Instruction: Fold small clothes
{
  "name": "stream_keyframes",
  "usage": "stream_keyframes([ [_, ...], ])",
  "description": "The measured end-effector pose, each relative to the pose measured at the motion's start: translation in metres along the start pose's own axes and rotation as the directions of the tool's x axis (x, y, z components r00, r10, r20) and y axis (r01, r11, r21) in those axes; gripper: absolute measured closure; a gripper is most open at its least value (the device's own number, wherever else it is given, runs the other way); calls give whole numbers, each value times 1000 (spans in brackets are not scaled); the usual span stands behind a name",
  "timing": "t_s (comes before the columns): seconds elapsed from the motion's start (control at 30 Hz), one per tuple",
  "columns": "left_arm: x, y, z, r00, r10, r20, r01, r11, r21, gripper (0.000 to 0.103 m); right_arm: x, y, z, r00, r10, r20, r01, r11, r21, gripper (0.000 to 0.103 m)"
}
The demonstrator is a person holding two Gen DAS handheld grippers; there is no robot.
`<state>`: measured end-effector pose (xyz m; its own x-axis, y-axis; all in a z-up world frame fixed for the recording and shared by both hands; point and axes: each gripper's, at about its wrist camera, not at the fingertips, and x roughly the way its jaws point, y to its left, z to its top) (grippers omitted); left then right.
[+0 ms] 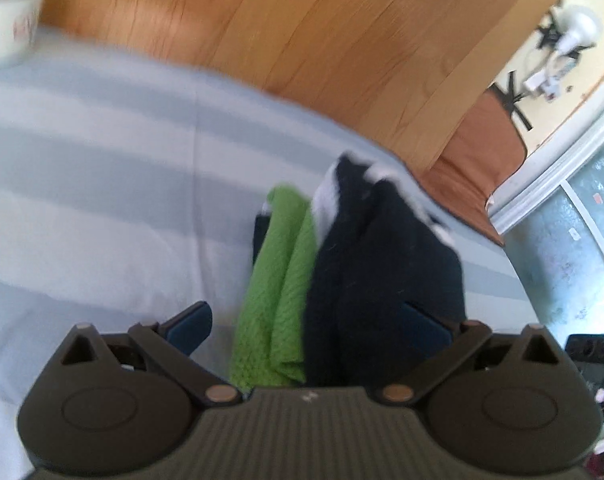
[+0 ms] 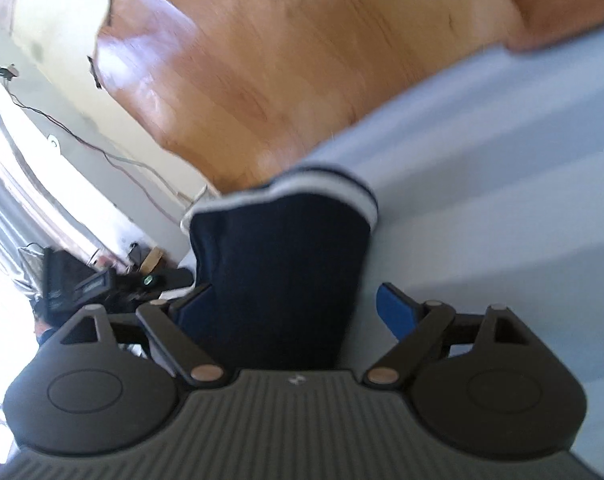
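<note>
Looking along my left gripper, I am seeing its jaws standing wide apart, with a green cloth and a dark navy garment lying between the blue pads; the left pad is standing clear of the cloth, while the right pad is sitting against the navy fabric, though I cannot tell if it is pressing. My right gripper is also standing open: the navy garment with its white-striped cuff is lying between the fingers, the right pad apart from it. Both pieces are resting on a pale striped bedsheet. Farther off, a white mug is sitting on the sheet, and beyond it a wooden headboard is rising.
</note>
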<state>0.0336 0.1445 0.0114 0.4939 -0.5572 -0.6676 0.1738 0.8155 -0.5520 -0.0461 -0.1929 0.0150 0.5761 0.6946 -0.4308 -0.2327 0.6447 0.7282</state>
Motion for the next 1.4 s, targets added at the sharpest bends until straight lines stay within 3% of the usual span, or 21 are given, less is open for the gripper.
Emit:
stream_keyframes([
  [0.1, 2, 2, -3, 999, -31, 9, 31, 1000, 0, 0, 14, 8, 0, 999, -10, -36, 8, 998, -58, 14],
  [0.2, 6, 3, -9, 993, -117, -23, 117, 993, -16, 0, 24, 15, 2, 998, -1, -59, -5, 994, -108, 13],
  [0.37, 13, -12, -15, 997, -82, -8, 82, 996, 46, 1, 47, 21, 7, 998, 9, -64, -20, 985, -170, 10],
  [0.53, 24, -26, -6, 996, -92, -9, 92, 995, 41, 8, 43, 22, 13, 1000, 7, -29, -13, 979, -204, 38],
  [0.6, 28, -39, 1, 994, -112, 2, 112, 991, 75, 8, 38, 24, 21, 1000, 8, 8, -6, 973, -230, 47],
  [0.9, 78, -85, 87, 985, -157, 75, 143, 976, 167, 13, 37, 0, 113, 986, -40, 159, 86, 952, -292, 48],
  [1.13, 149, -74, 136, 996, -62, 68, 53, 992, 118, 13, 83, -51, 167, 985, -100, 142, 135, 955, -265, 48],
  [1.23, 174, -67, 133, 999, 11, 46, -17, 992, 127, 11, 101, -75, 169, 984, -141, 108, 162, 963, -215, 46],
  [1.4, 172, -75, 114, 988, 67, 135, -91, 980, 177, 2, 96, -77, 169, 982, -155, 104, 172, 968, -181, 36],
])
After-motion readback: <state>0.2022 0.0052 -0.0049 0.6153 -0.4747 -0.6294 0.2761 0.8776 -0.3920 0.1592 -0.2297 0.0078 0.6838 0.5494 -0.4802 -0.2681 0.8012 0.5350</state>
